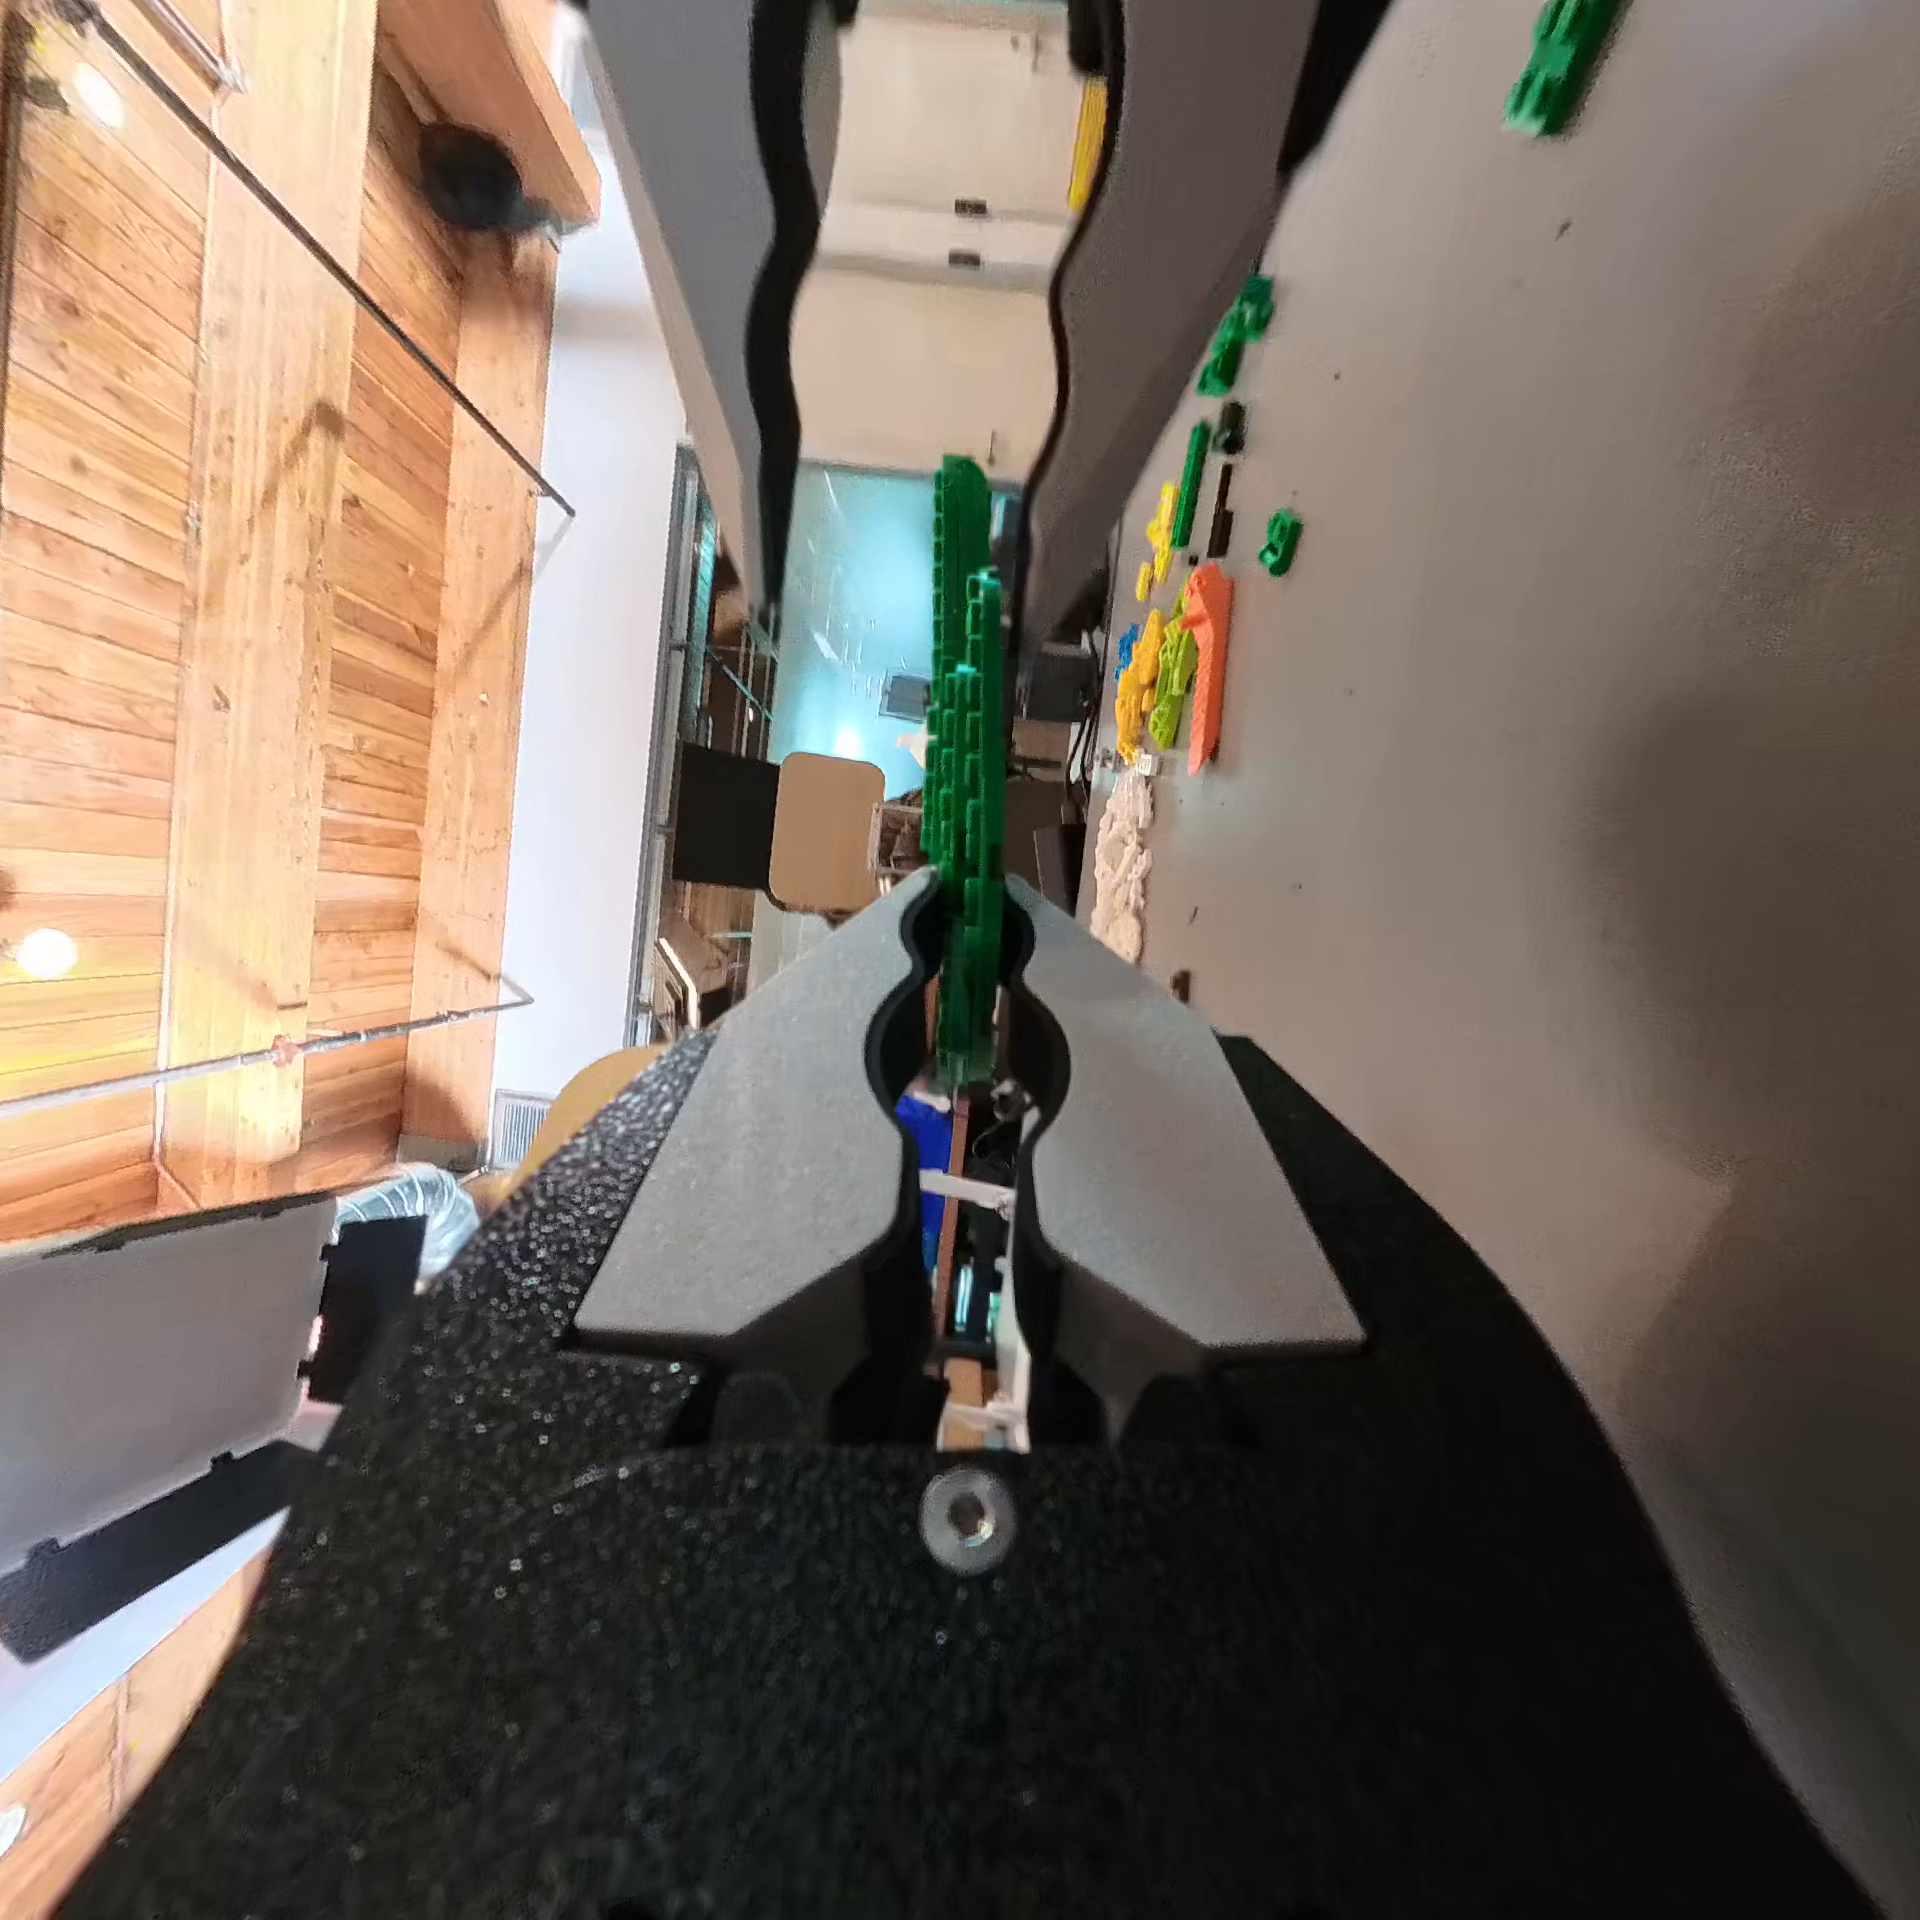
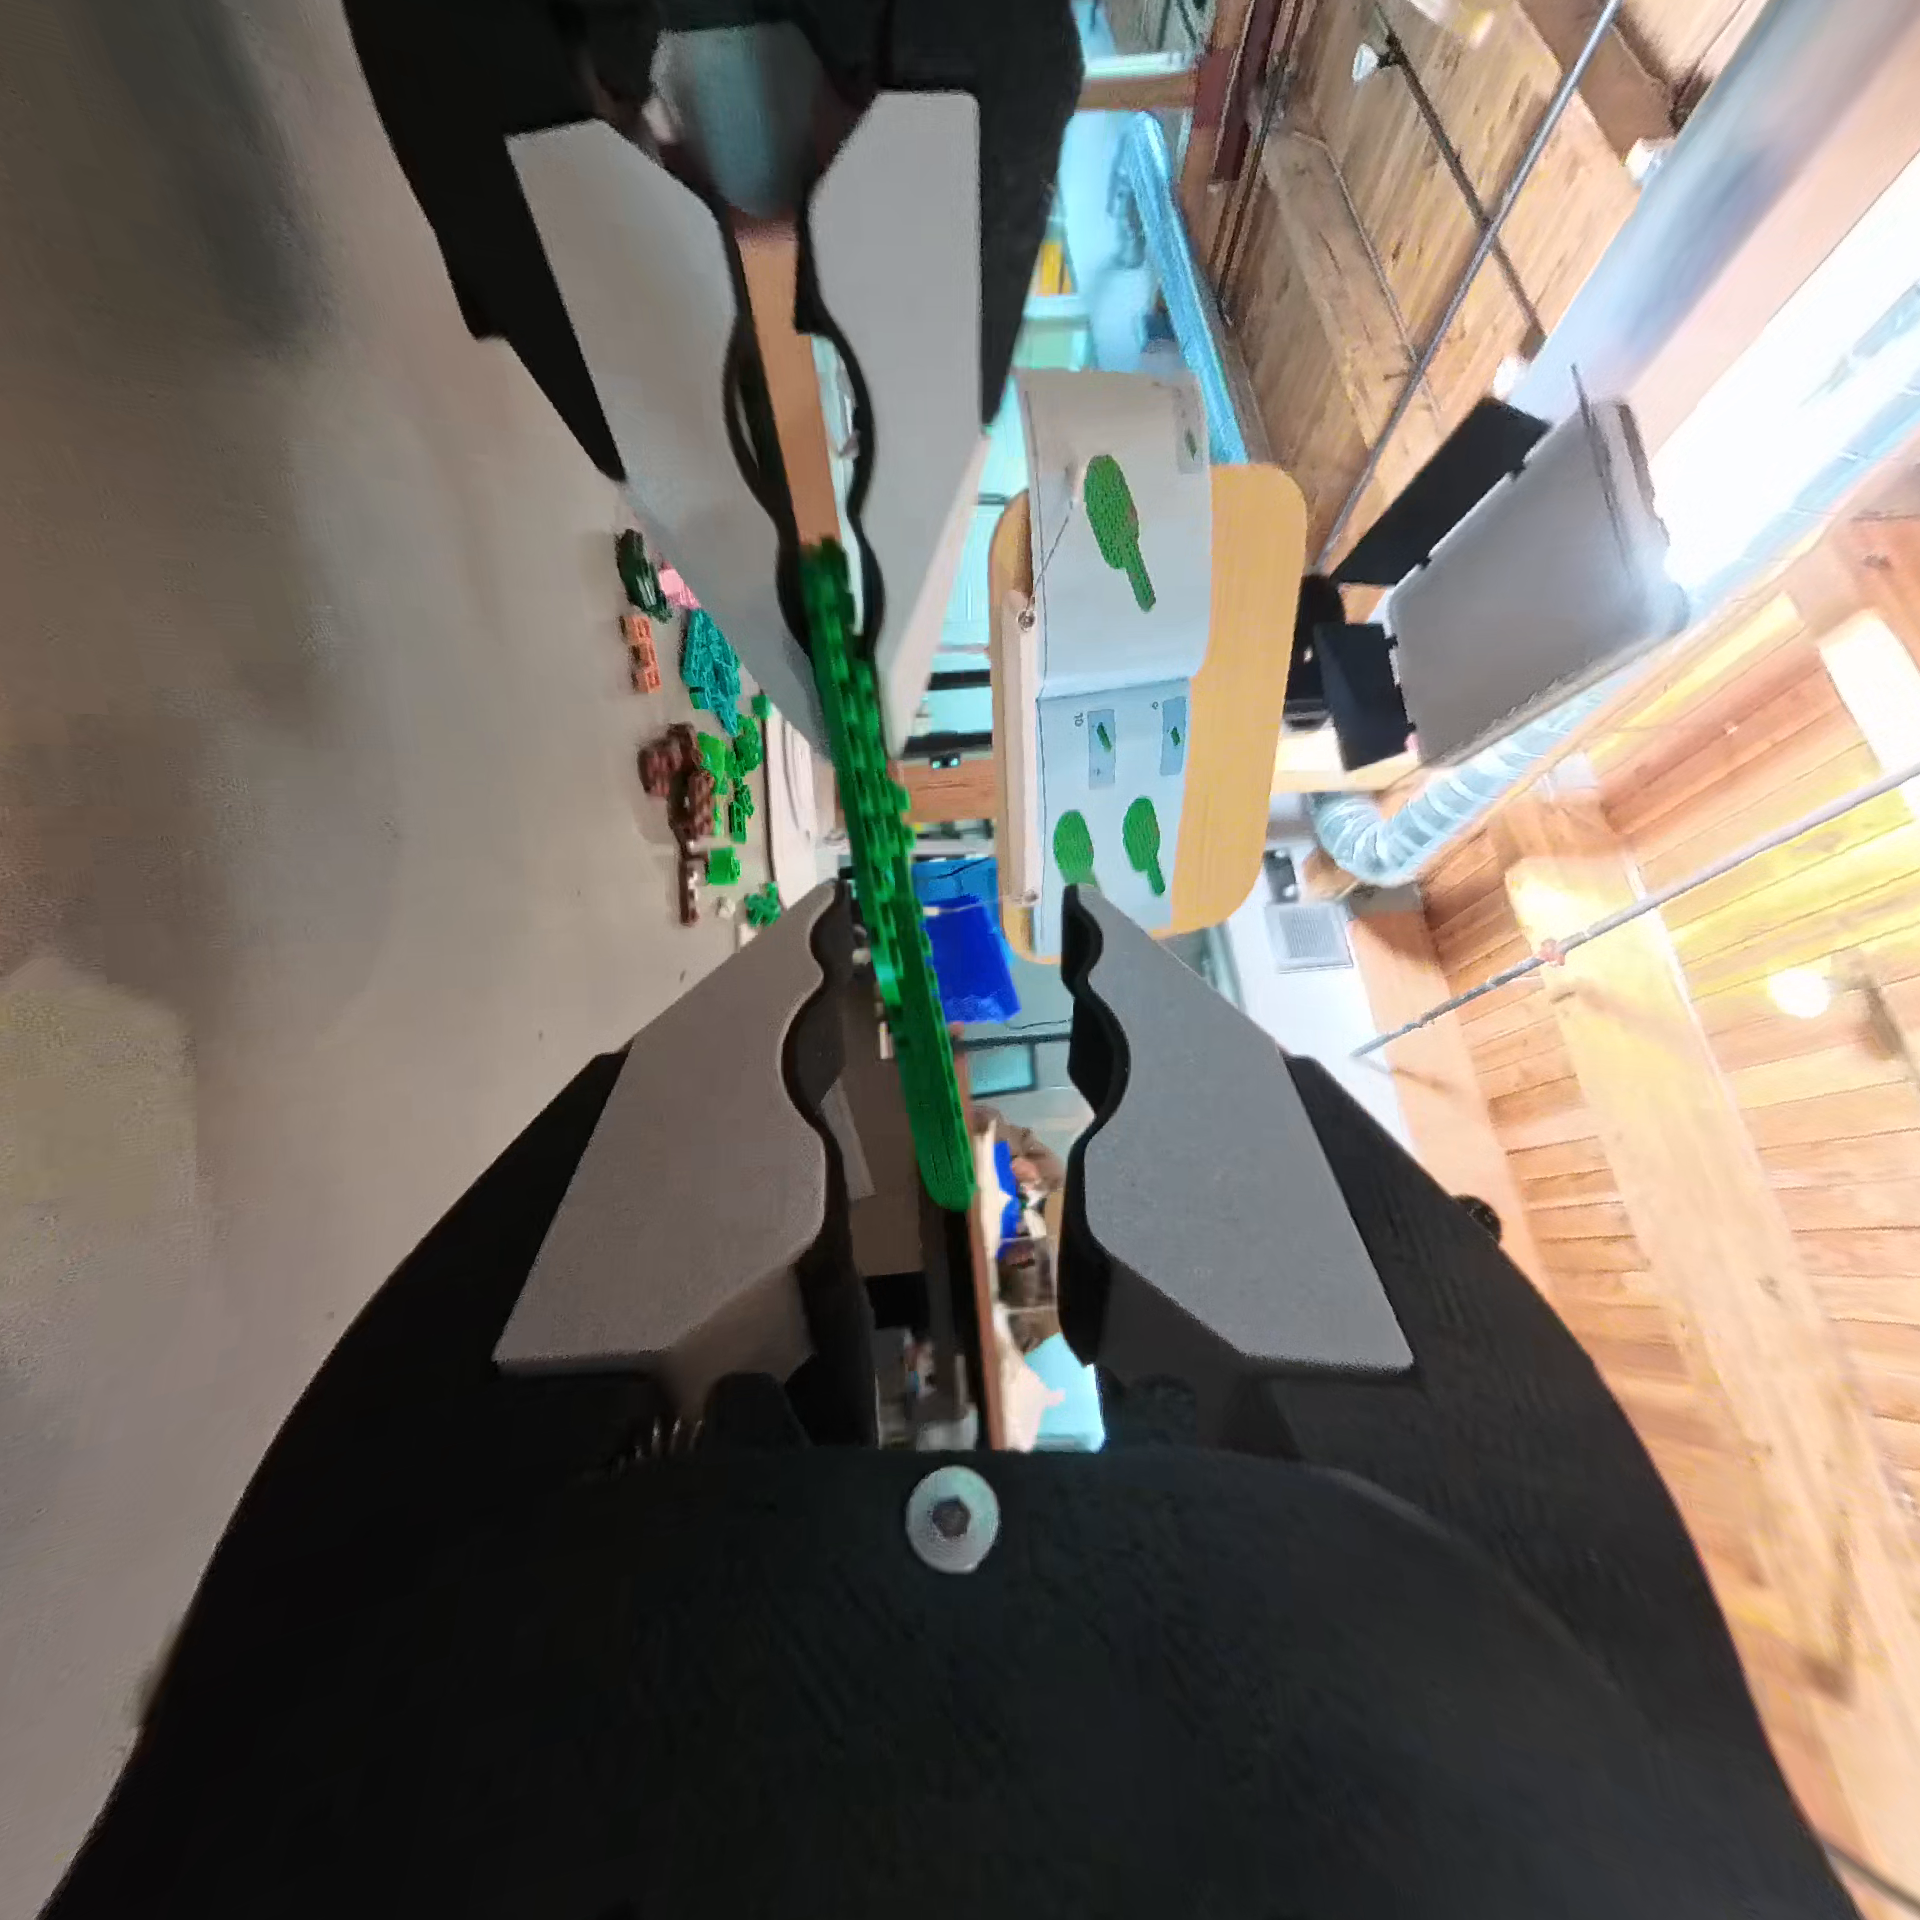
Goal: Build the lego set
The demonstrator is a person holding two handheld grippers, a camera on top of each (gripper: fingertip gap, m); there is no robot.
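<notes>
Tongs meet end to end: our left gripper (image 1: 971,904) clamps the green plate (image 1: 966,748), held in air above the table (image 1: 1558,935); our right gripper (image 2: 951,914) stands apart around its other end, the right pad clear of it.

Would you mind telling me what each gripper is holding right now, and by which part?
The left gripper clamps one end of a green studded plate, pads on its flat faces. The right gripper is open around the other end, holding nothing.
</notes>
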